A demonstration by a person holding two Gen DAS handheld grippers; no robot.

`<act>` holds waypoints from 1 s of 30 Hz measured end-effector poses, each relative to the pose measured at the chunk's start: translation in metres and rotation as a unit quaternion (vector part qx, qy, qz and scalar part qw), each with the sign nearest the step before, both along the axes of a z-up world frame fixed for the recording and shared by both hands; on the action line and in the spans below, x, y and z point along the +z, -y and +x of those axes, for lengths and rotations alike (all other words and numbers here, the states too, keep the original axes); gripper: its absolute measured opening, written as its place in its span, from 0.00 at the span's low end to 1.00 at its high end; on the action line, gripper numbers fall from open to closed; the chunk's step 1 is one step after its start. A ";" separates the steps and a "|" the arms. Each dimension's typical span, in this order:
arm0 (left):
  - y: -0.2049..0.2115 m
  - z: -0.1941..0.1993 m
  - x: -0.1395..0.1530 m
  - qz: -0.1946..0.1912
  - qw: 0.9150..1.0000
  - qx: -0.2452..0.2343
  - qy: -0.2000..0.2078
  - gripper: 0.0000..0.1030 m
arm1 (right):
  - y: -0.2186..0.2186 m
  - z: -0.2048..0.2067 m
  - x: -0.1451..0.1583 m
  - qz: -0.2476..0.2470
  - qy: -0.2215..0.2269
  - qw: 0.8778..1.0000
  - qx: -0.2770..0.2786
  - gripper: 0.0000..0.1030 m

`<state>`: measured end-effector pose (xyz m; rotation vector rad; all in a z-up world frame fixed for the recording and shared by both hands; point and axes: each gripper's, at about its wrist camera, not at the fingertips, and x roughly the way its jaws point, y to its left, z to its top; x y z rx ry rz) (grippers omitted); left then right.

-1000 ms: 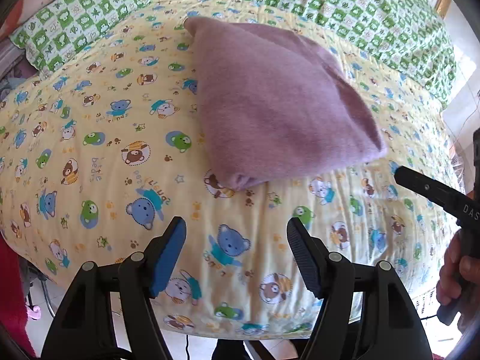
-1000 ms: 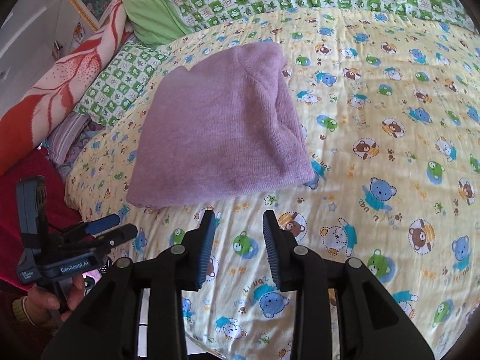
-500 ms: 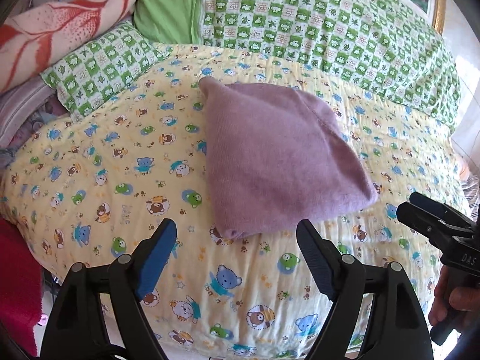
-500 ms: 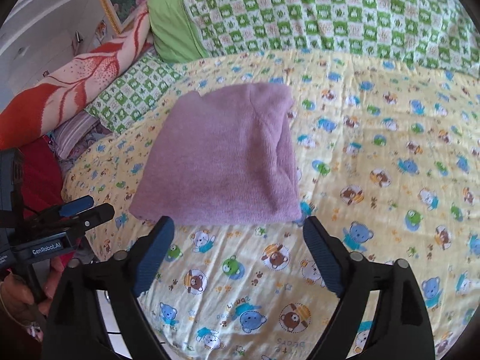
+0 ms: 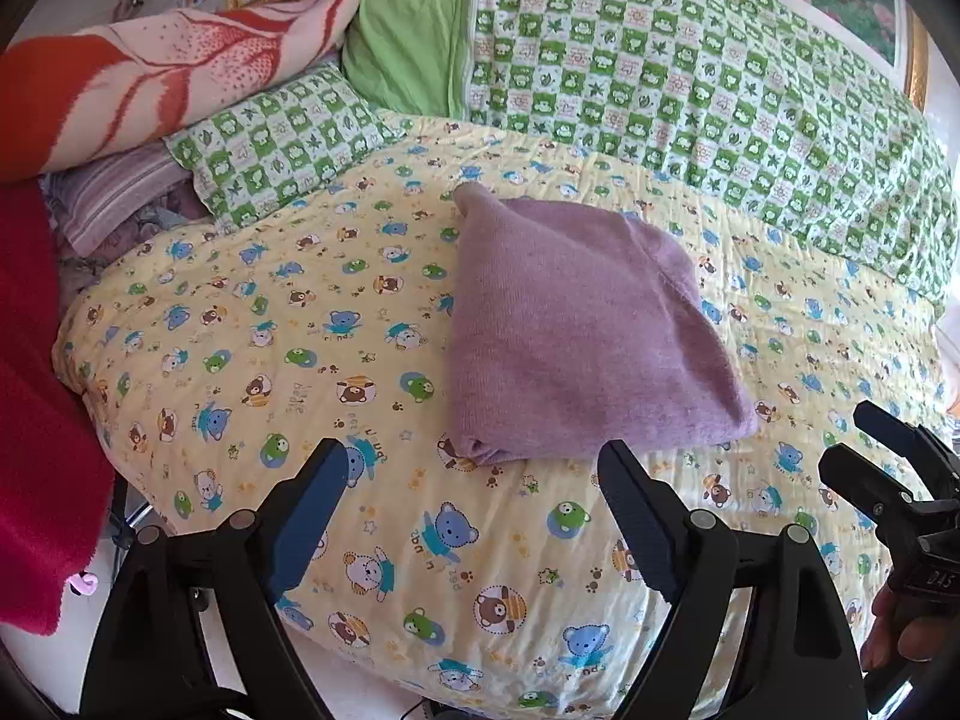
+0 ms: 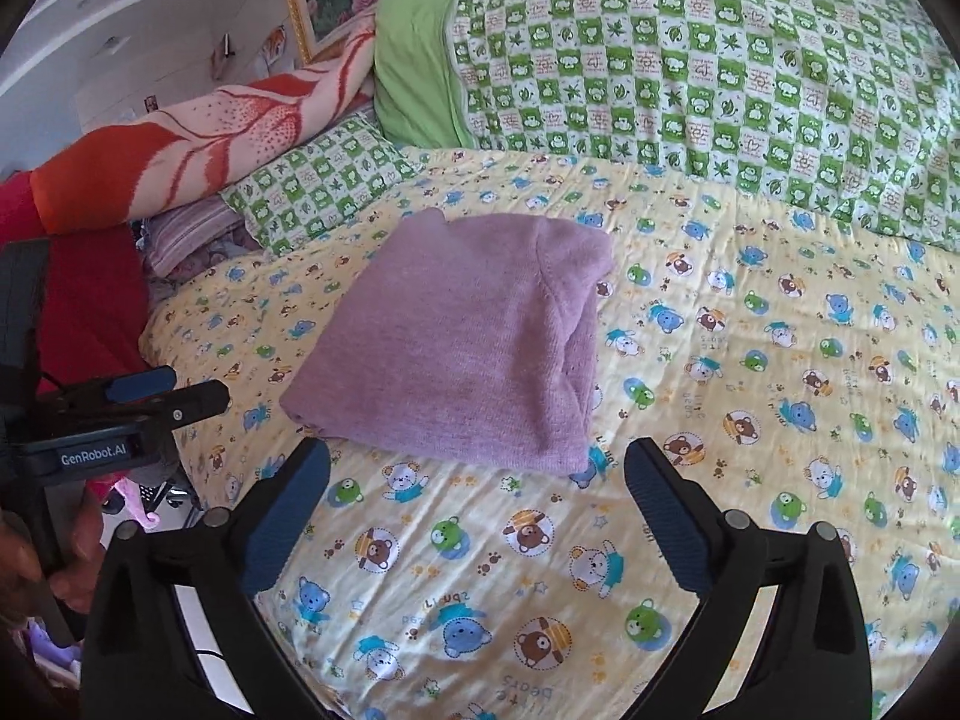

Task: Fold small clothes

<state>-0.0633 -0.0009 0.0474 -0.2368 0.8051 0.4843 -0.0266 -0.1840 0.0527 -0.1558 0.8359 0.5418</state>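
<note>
A: What is the gripper status?

B: Left gripper [image 5: 474, 516] and right gripper [image 6: 477, 516] are spread apart, nothing grasped, above the bear-print quilt [image 5: 252, 324].

A: Where is the garment located?

B: The folded purple knit garment [image 5: 576, 330] lies at 12 o'clock, just beyond the fingertips. If only its top layer is pinched, the fold could be undone.

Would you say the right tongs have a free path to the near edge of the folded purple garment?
Probably yes. The right tongs are open, and only bare quilt lies between them and the purple garment; nothing blocks the way.
</note>
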 end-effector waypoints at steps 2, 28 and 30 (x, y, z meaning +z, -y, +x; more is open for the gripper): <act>0.004 -0.003 -0.001 -0.001 1.000 0.003 0.004 0.84 | 0.004 -0.004 0.001 0.003 0.003 1.000 0.001 0.98; -0.014 0.027 -0.067 0.011 0.999 -0.033 -0.034 0.87 | -0.008 0.010 -0.058 -0.033 -0.022 0.999 -0.028 0.99; -0.014 0.027 -0.066 0.008 0.999 -0.033 -0.032 0.88 | -0.010 0.009 -0.059 -0.034 -0.020 0.999 -0.025 0.99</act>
